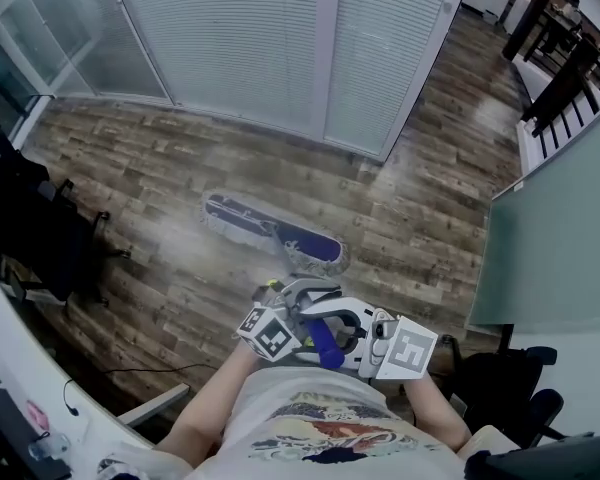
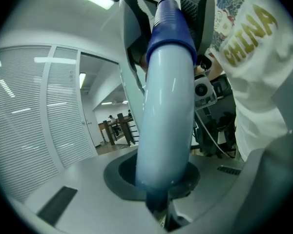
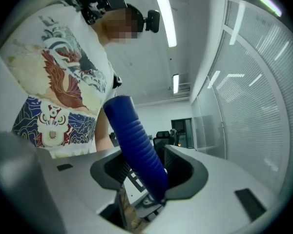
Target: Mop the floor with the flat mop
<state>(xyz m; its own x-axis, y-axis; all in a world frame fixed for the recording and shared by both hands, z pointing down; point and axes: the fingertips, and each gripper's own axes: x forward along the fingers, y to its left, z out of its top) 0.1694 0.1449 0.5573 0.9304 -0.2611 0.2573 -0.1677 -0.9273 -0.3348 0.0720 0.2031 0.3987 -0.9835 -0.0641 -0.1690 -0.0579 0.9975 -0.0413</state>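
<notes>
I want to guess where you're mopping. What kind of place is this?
Probably an office. There are glass walls with white blinds, a black office chair, and a white desk beside the wood-look floor.

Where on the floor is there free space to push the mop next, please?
Bare floor lies between the mop head and the blinds, and right toward the glass partition. Crowded at left by the black chair.
</notes>
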